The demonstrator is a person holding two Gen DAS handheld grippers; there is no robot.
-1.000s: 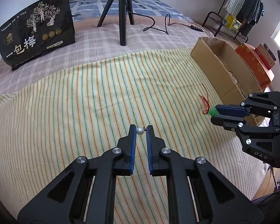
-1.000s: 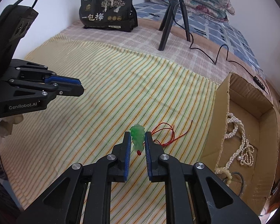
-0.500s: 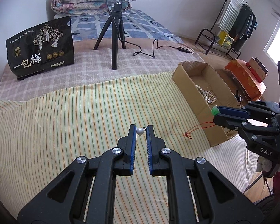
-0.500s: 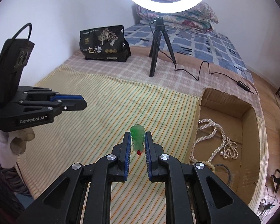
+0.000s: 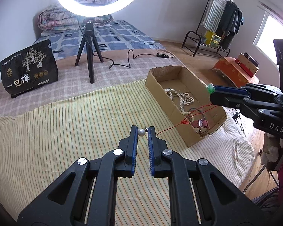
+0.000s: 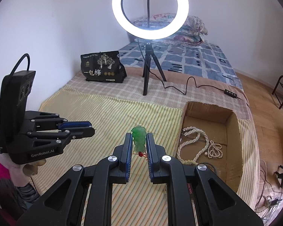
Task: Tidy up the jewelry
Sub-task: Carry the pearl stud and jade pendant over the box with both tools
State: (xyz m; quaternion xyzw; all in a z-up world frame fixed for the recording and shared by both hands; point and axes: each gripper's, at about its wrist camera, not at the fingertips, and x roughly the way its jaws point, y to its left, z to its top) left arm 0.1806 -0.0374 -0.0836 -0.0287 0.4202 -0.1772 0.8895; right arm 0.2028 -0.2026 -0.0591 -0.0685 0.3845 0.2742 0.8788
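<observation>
Both pieces have been lifted off the bed toward the cardboard box (image 5: 181, 101): left gripper (image 5: 141, 132) fingers pinching a pearl earring (image 5: 141, 132), right gripper (image 6: 139, 141) fingers pinching a green pendant (image 6: 139, 137); depositing is judged next.

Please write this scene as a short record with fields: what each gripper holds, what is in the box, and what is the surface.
left gripper: shut on a small pearl
right gripper: shut on a green pendant with a red cord
cardboard box: open, on the bed; holds a pearl necklace and a few other pieces
surface: striped cloth
background: ring light on a tripod
</observation>
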